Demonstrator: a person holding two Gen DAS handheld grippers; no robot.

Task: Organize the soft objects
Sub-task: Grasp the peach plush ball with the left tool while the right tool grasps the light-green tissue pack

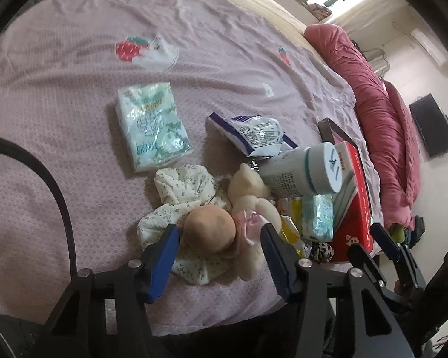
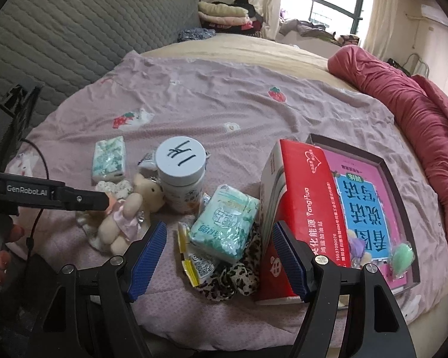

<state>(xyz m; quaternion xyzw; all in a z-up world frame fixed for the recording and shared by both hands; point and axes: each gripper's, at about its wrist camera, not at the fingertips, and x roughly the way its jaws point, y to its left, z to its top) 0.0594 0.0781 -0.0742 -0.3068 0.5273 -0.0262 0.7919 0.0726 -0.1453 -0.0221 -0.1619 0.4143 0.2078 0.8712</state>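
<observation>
From the left wrist view, the left gripper (image 1: 219,235) hangs low over the pink bedsheet (image 1: 74,74) with its blue pads spread wide, holding nothing. Between the pads lies a round tan ball (image 1: 209,229), resting on a floral cloth scrunchie (image 1: 182,191); whether either pad touches the ball is hard to tell through the lens distortion. Just beside the ball on the right lies a cream teddy bear (image 1: 249,189) with a pink bow. Farther up the sheet sit a green tissue pack (image 1: 152,126) and a purple-edged snack packet (image 1: 252,134). A white bottle (image 1: 301,168) lies tipped against a red box (image 1: 354,208), with a second small tissue pack (image 1: 318,213) below it.

From the right wrist view, the right gripper (image 2: 219,253) is also spread open and empty, poised above a small tissue pack (image 2: 227,223) that rests on a leopard-print scrunchie (image 2: 236,274). A yellow sachet (image 2: 192,261) lies touching the pack's left side. The red box (image 2: 301,205) stands on edge just beside the right pad, leaning by a shallow tray (image 2: 385,164) holding a pink book. The teddy bear (image 2: 128,211) lies left, near the left gripper's arm (image 2: 74,200), with the upright white bottle (image 2: 180,176) behind it.
</observation>
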